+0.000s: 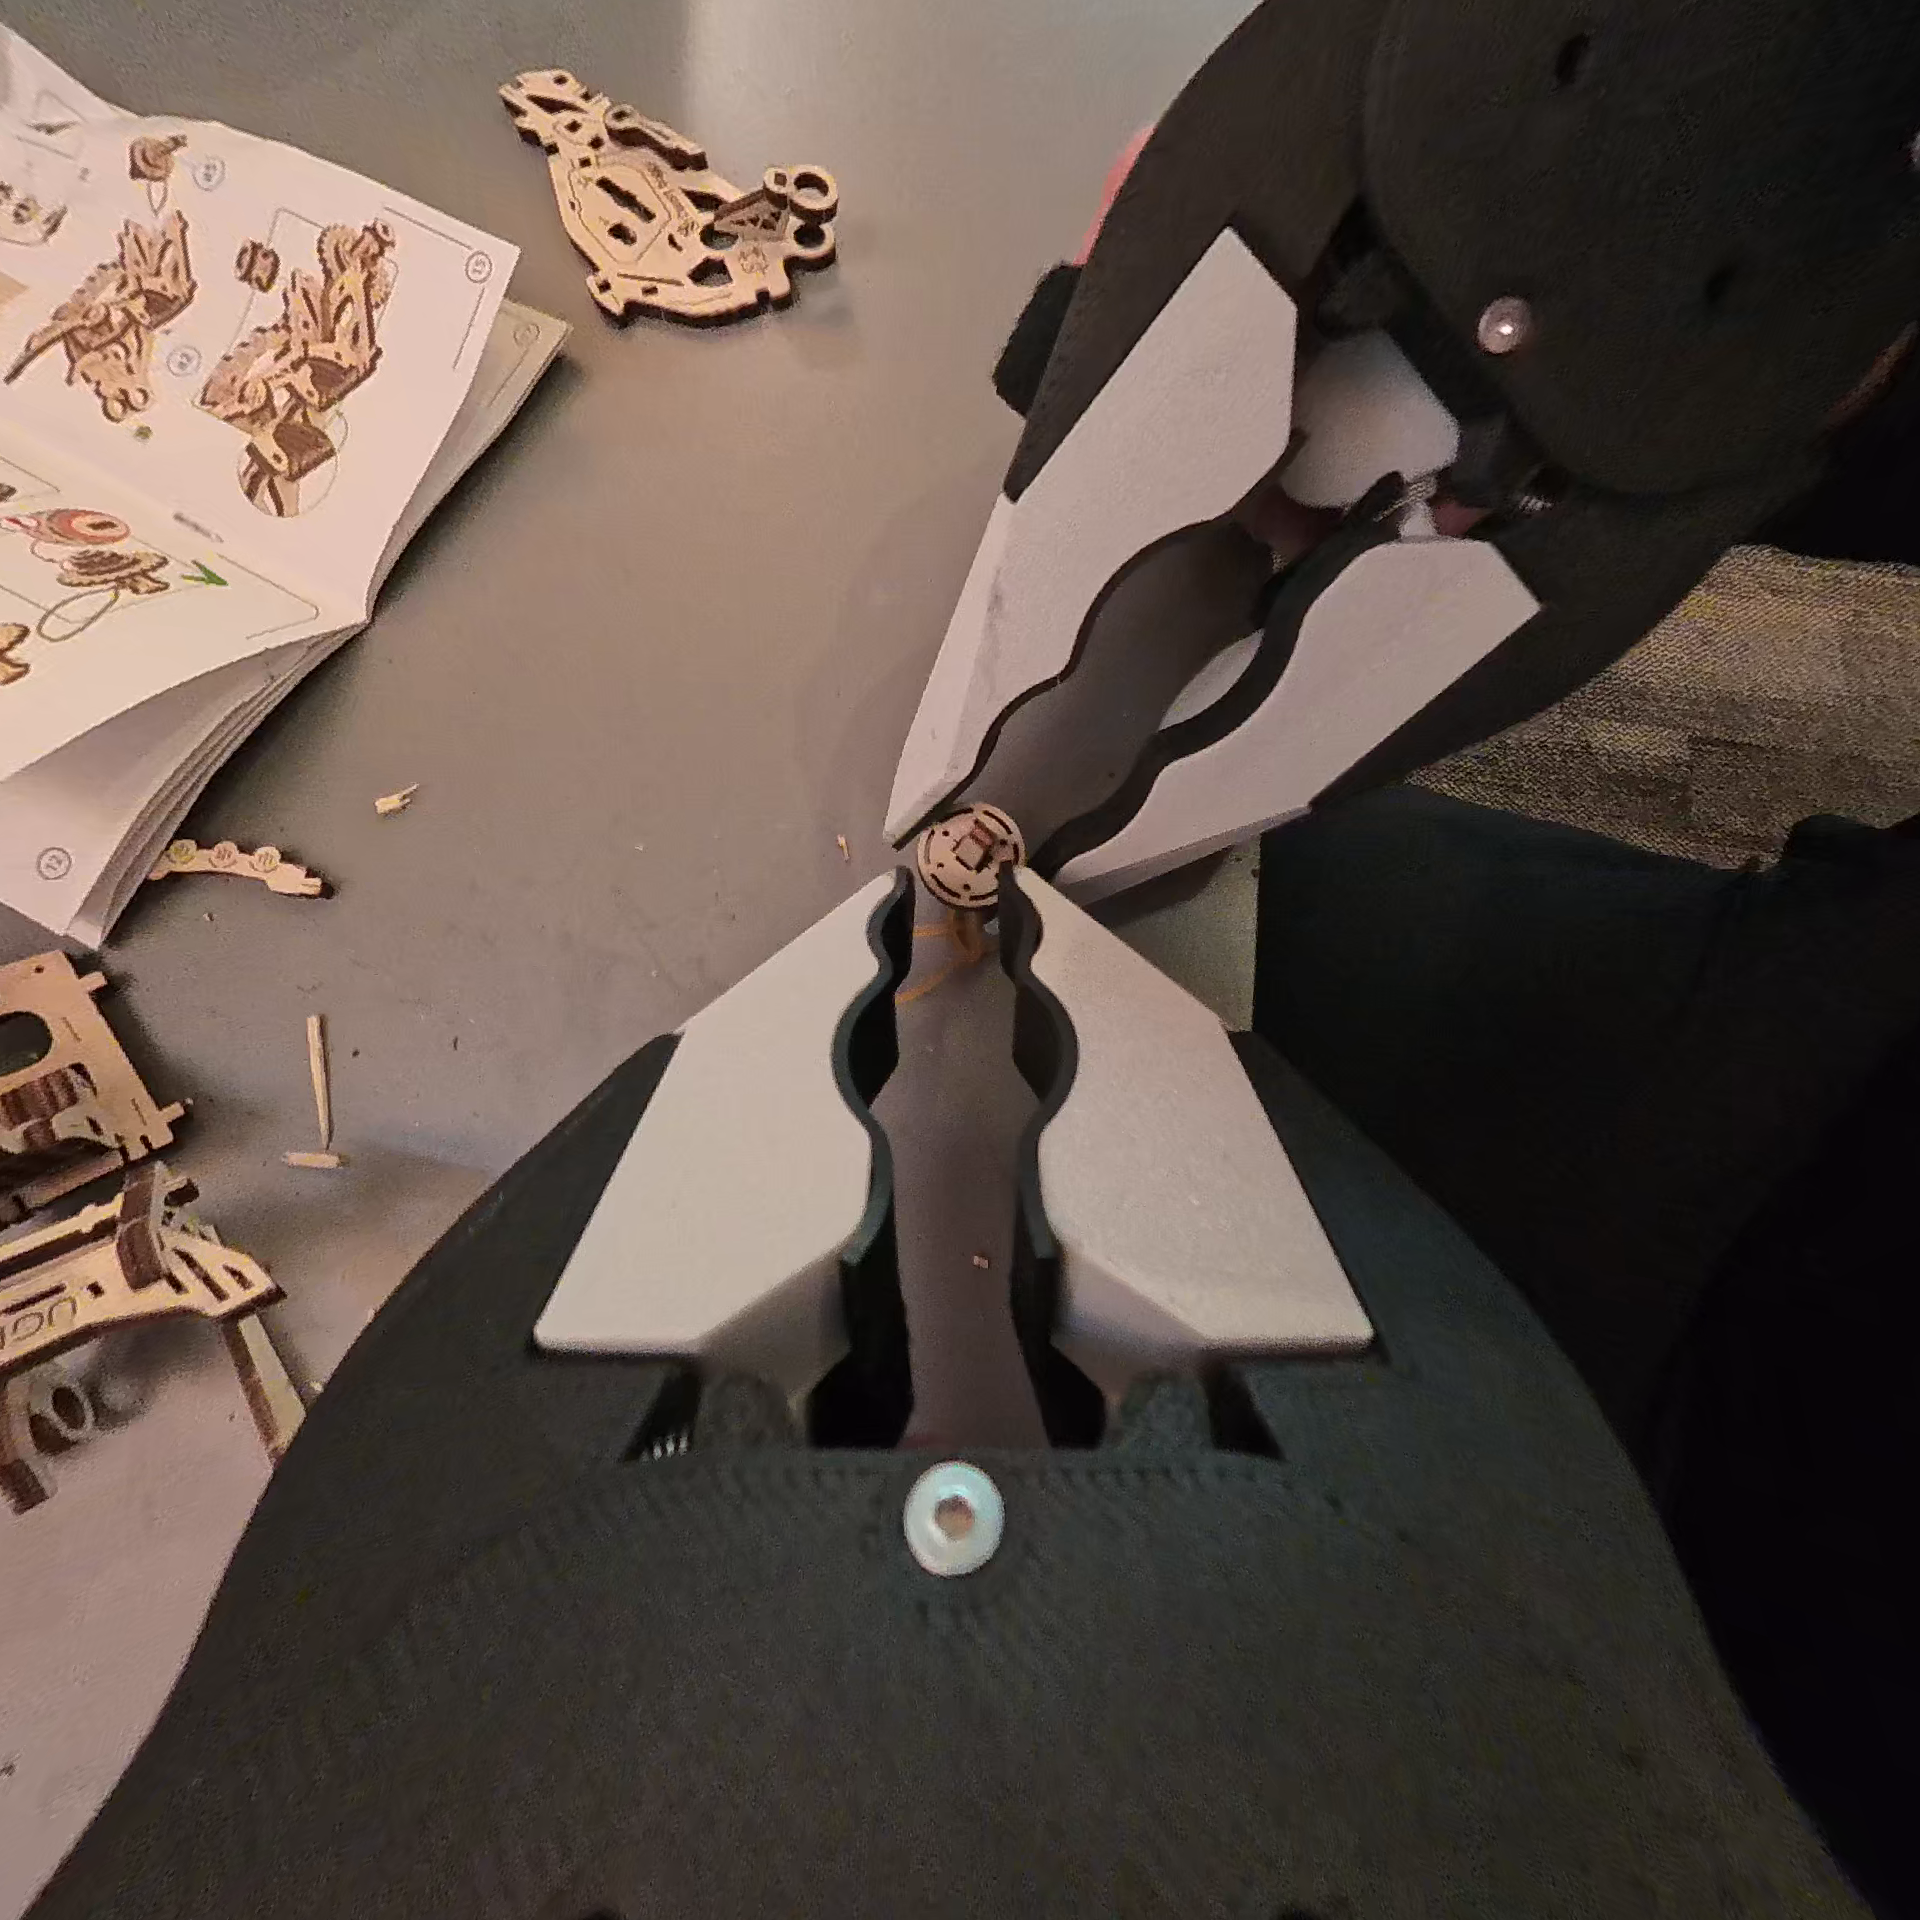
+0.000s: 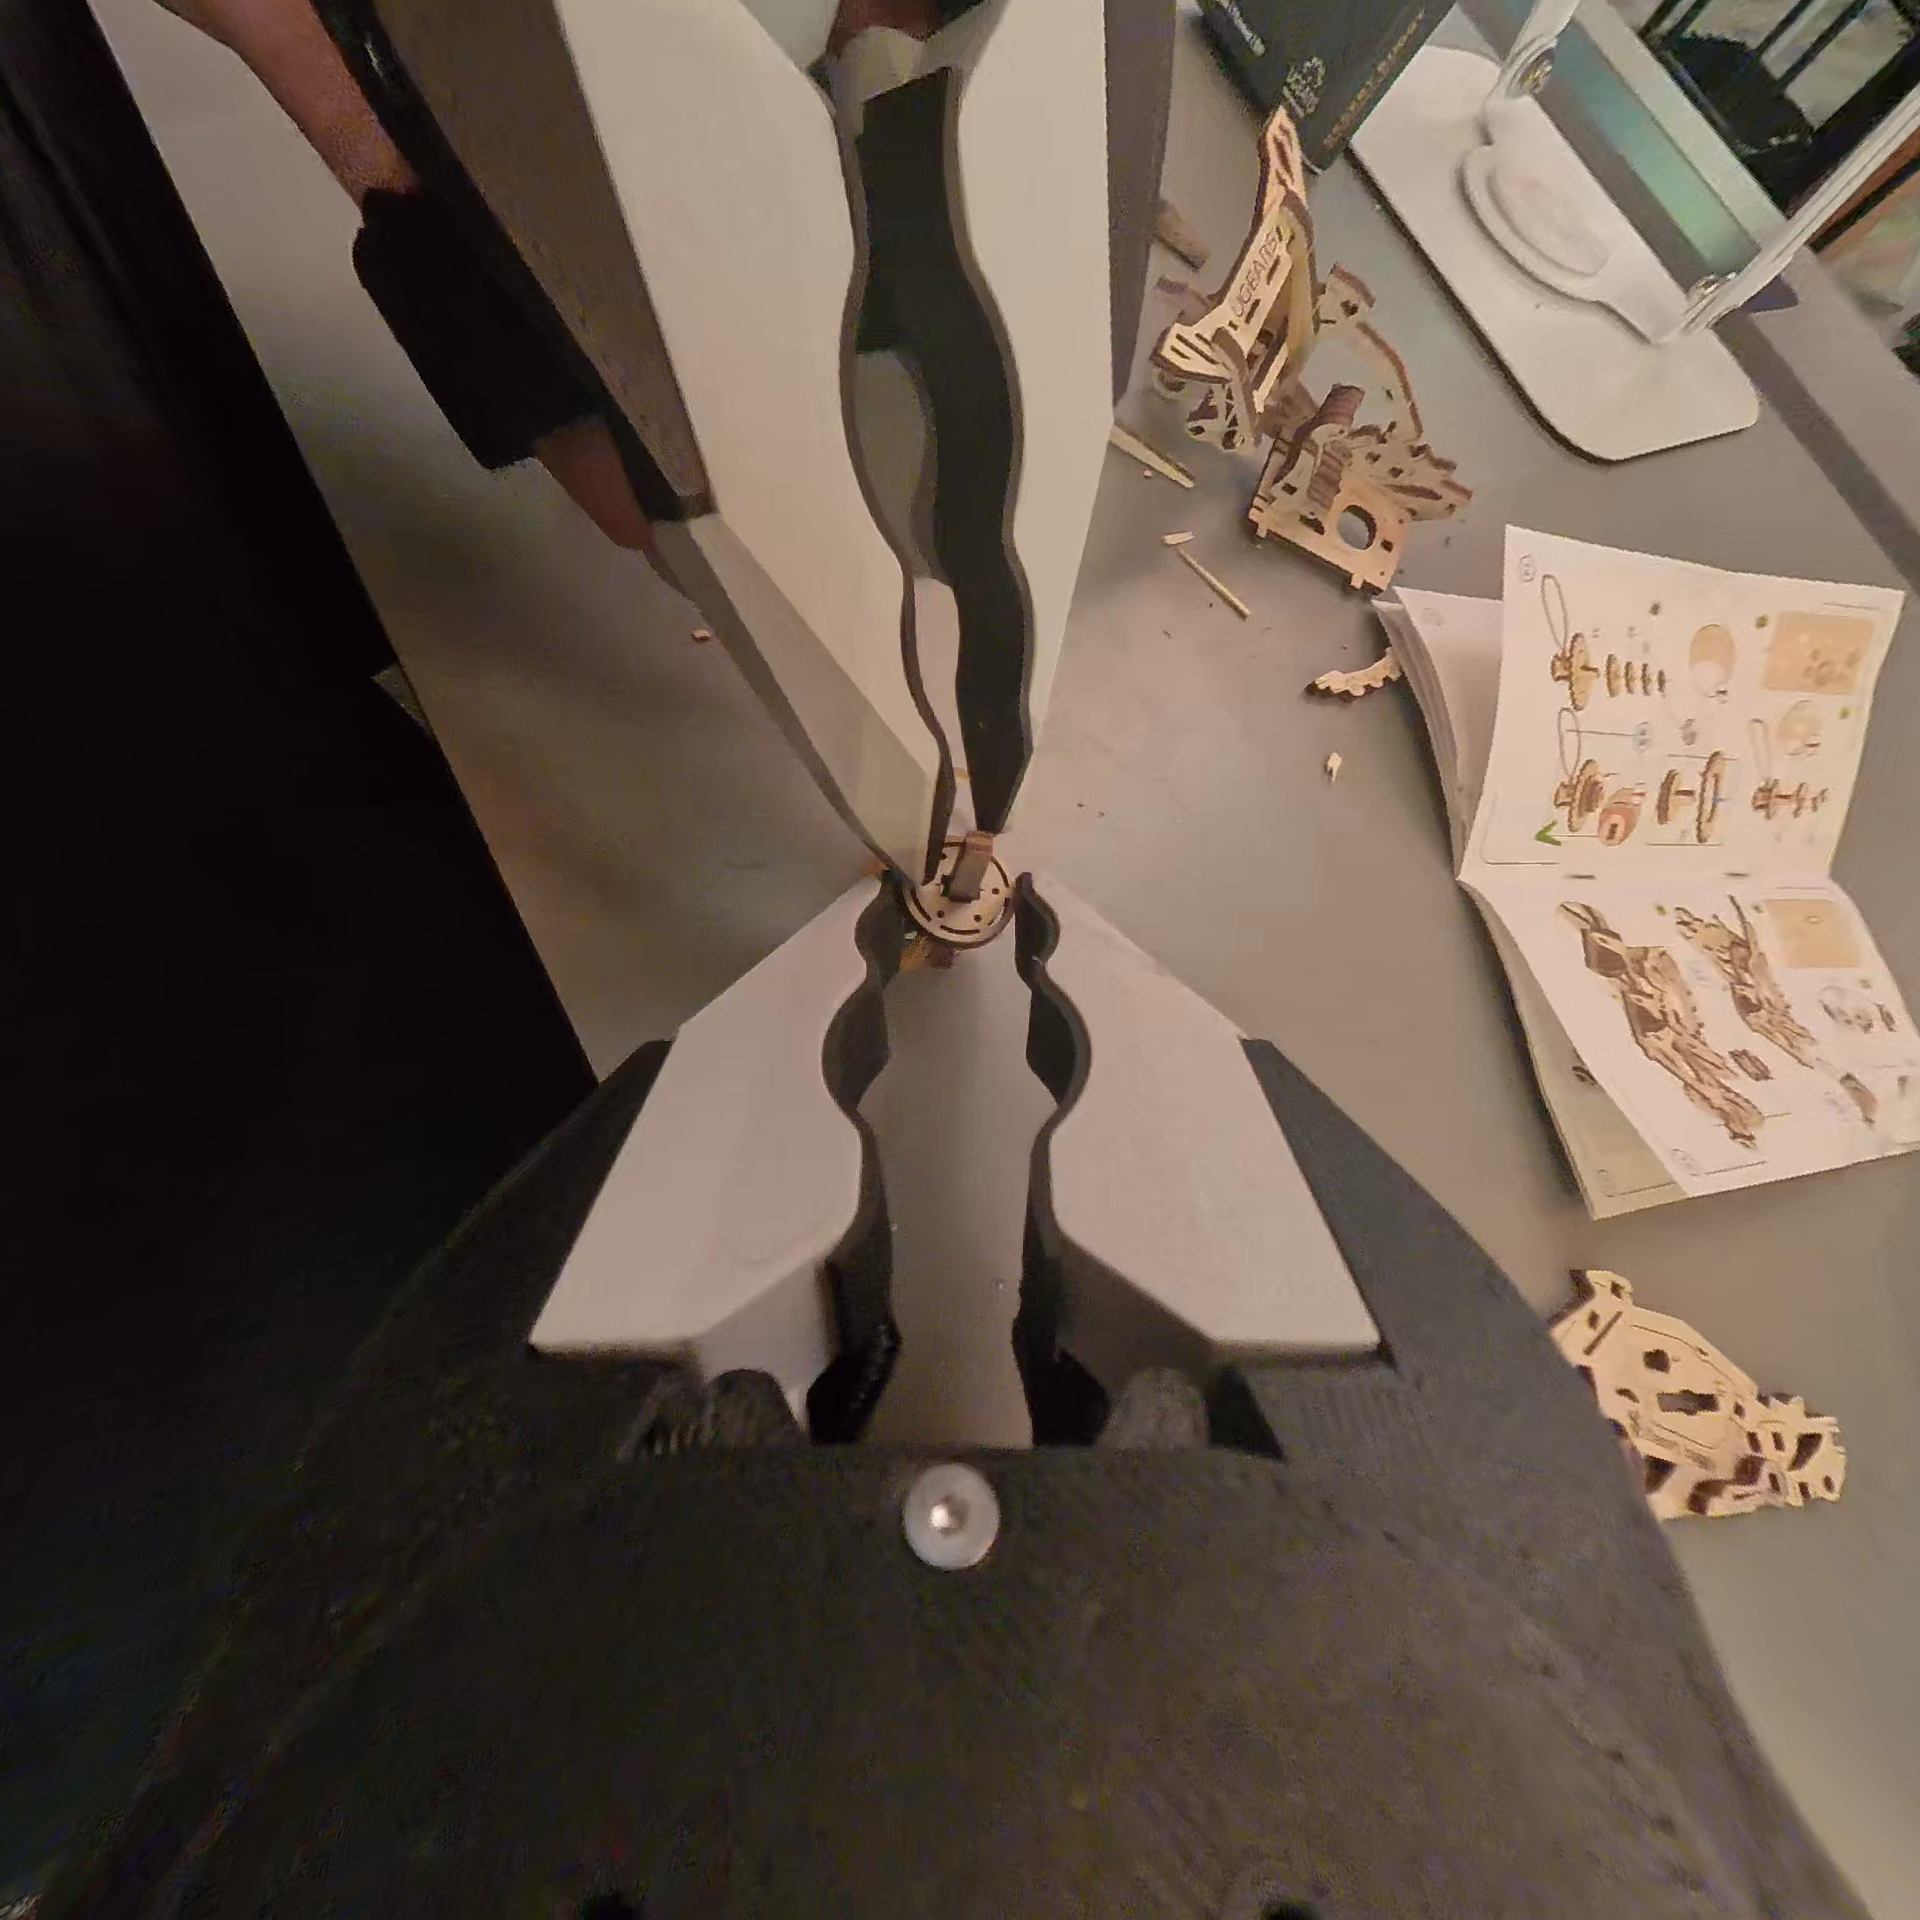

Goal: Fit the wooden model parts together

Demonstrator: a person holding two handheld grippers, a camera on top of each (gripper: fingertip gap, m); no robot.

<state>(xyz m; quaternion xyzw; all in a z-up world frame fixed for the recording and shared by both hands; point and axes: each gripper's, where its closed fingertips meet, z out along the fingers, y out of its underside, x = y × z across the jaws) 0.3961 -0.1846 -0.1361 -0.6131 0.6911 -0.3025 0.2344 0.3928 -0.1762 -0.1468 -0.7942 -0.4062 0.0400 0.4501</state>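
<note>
Left gripper (image 1: 951, 883) tips nipping a small round wooden disc (image 1: 969, 854) at 12 o'clock, right gripper (image 2: 951, 894) meeting it opposite, grip unclear, instruction booklet (image 1: 208, 436) at 10 o'clock on grey desk (image 1: 675, 623).

Engraved lettering marks the wooden model frame (image 2: 1262, 281) far across the surface (image 2: 1195, 727); small circled numbers dot the open instruction booklet (image 2: 1662, 883) at right; pale print covers a dark box (image 2: 1314, 73) beyond.
</note>
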